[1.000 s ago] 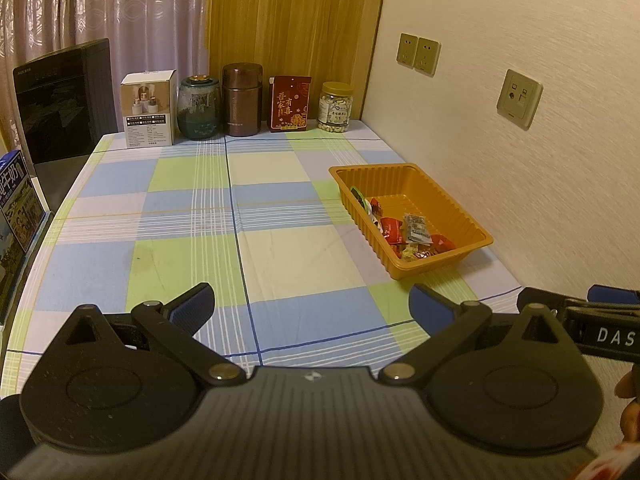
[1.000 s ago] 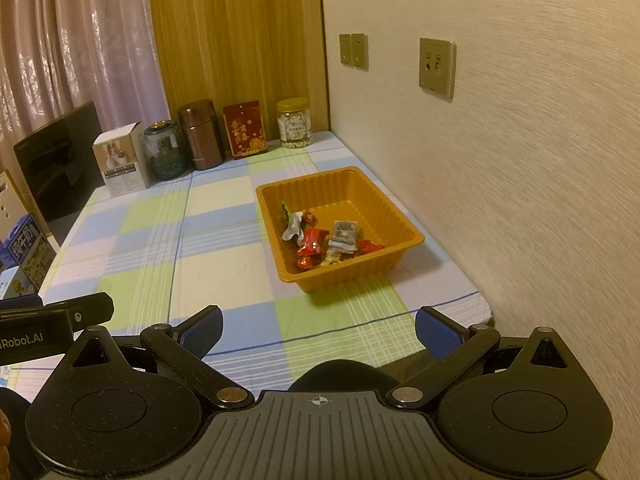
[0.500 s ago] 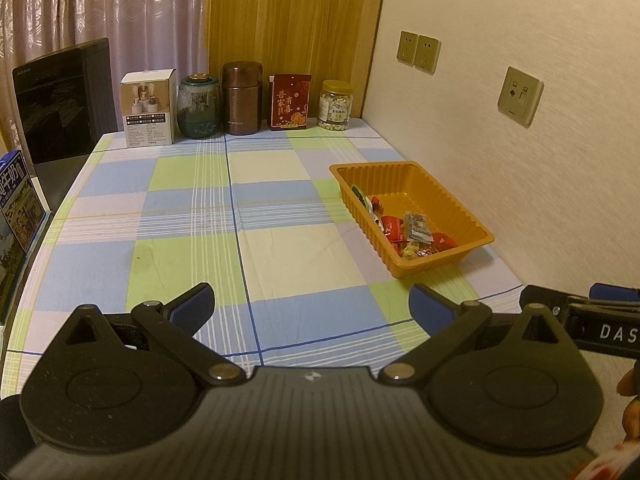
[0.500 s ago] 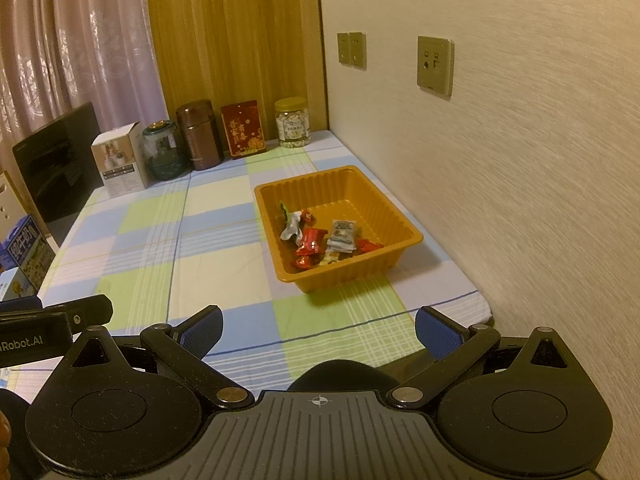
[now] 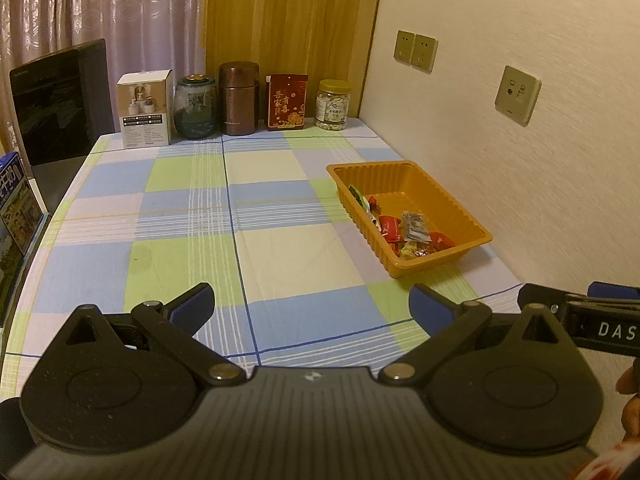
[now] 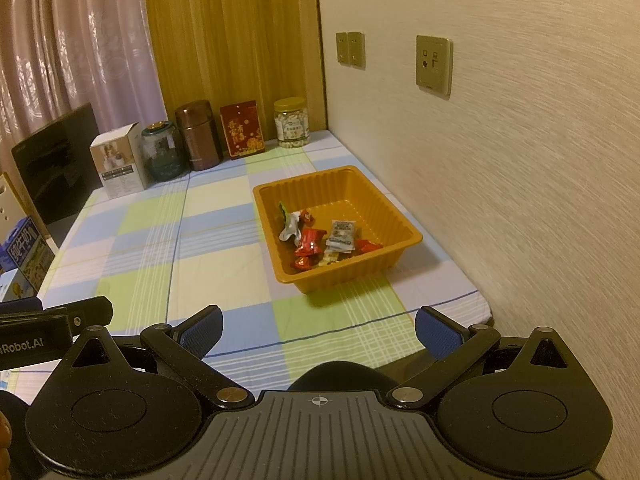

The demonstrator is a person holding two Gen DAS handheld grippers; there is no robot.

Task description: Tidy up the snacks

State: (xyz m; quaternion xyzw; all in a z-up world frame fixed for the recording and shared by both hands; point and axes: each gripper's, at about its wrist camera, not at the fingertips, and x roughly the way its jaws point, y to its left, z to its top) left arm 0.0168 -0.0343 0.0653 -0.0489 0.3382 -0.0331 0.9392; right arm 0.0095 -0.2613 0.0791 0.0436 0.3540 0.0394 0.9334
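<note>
Both tools spread wide and empty, left tool (image 5: 311,307), right tool (image 6: 318,329), snacks (image 6: 320,240) in orange tray (image 6: 344,274)

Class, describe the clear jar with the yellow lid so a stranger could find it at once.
Look along the back edge of the checked tablecloth, where containers stand in a row. The jar ends that row, nearest the wall corner, beside the red box. It alone is see-through with pale pieces inside.

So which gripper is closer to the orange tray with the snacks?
Probably the right gripper: the orange tray lies almost straight ahead of its open jaws, while for the left gripper it sits off to the right.
</note>
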